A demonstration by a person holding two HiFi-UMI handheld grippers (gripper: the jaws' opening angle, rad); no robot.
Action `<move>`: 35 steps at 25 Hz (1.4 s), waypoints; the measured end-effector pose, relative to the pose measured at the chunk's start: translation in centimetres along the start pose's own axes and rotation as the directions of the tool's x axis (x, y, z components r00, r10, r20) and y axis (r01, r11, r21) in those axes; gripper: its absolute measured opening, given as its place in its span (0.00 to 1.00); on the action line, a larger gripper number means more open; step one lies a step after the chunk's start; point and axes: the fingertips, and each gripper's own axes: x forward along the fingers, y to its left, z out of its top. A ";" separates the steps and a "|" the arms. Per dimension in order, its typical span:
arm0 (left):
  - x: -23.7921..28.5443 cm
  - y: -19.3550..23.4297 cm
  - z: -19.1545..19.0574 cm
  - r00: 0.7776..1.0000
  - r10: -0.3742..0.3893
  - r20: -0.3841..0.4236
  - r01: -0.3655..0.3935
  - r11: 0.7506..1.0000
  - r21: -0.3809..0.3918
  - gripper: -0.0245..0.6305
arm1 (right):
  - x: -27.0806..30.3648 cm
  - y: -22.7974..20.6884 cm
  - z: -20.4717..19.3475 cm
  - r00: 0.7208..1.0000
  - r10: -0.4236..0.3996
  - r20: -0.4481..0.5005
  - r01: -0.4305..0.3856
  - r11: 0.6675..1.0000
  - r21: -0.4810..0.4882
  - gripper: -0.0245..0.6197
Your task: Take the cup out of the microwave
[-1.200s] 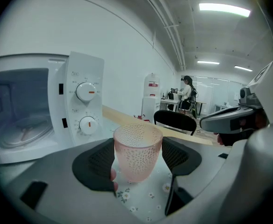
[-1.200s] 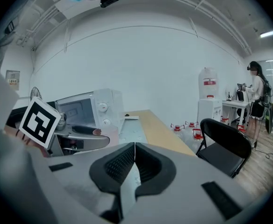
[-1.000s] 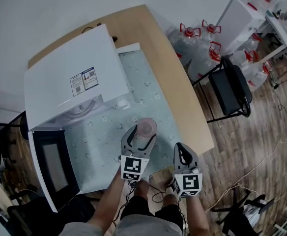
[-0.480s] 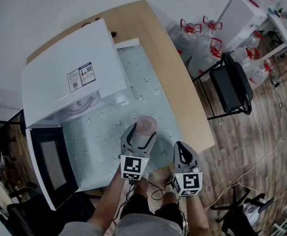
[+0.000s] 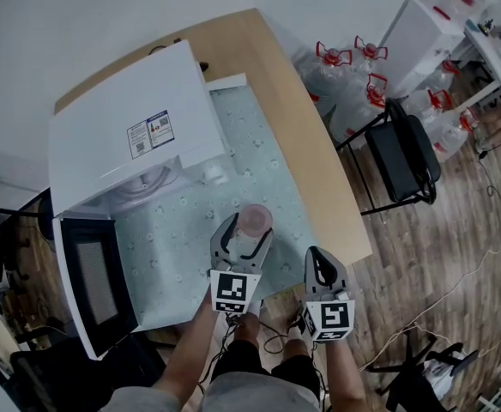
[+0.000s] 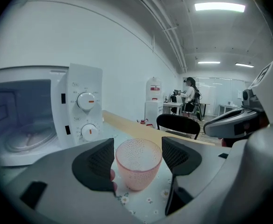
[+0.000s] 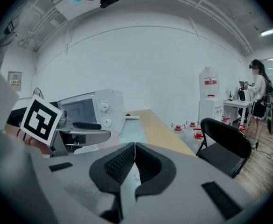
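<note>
Looking down from the head view, the pink cup (image 5: 255, 221) stands outside the microwave (image 5: 130, 136) on the flowered mat (image 5: 263, 157) that covers part of the wooden worktop (image 5: 298, 114), close to the near edge, with the left claw (image 5: 248, 233) reaching round it from the person's side; the microwave door (image 5: 96, 283) hangs wide open at the left, a small white object (image 5: 214, 174) lies on the mat near the oven's front corner, and the right claw (image 5: 320, 261) is held off the worktop's edge, just beside the left one; a black chair (image 5: 405, 157) and a cluster of water jugs (image 5: 341, 63) stand on the floor to the right. From the left gripper view, the left claw (image 6: 139, 156) is spread wide with the cup (image 6: 137, 171) upright between its pads, the left pad close against the cup's wall and a clear gap on the other side; the oven's open cavity (image 6: 22, 125) and two dials (image 6: 86, 101) sit to the left, and a chair (image 6: 178, 124) and a distant person (image 6: 190, 94) lie beyond. From the right gripper view, the right claw (image 7: 134, 160) is pressed closed with nothing in it; the left gripper's marker cube (image 7: 42, 118) fills the left foreground, partly covering the microwave (image 7: 96, 108), and a chair (image 7: 223, 143) stands at right
</note>
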 end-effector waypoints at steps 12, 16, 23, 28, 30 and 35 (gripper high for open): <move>-4.1 -0.5 5.1 0.996 0.063 0.059 -0.064 0.998 0.016 0.52 | -3.0 0.1 4.8 0.994 0.020 0.104 -0.016 0.999 -0.042 0.07; -6.4 -0.4 6.6 0.990 0.117 0.077 -0.117 0.993 -0.002 0.45 | -4.5 0.4 6.8 0.989 0.038 0.146 -0.029 0.998 -0.060 0.07; -11.3 -0.7 8.6 0.976 0.195 0.101 -0.195 0.981 -0.009 0.37 | -6.9 2.0 9.8 0.973 0.097 0.211 -0.076 0.992 -0.103 0.07; -14.9 -0.6 9.5 0.954 0.272 0.127 -0.271 0.962 -0.027 0.30 | -8.4 3.8 11.6 0.956 0.154 0.248 -0.124 0.983 -0.134 0.07; -16.5 -0.7 9.8 0.945 0.299 0.135 -0.297 0.954 -0.034 0.28 | -9.0 4.6 12.2 0.949 0.179 0.260 -0.144 0.978 -0.148 0.07; -19.9 -0.8 9.8 0.922 0.364 0.134 -0.359 0.931 -0.059 0.24 | -10.7 6.6 13.0 0.930 0.240 0.278 -0.195 0.964 -0.180 0.07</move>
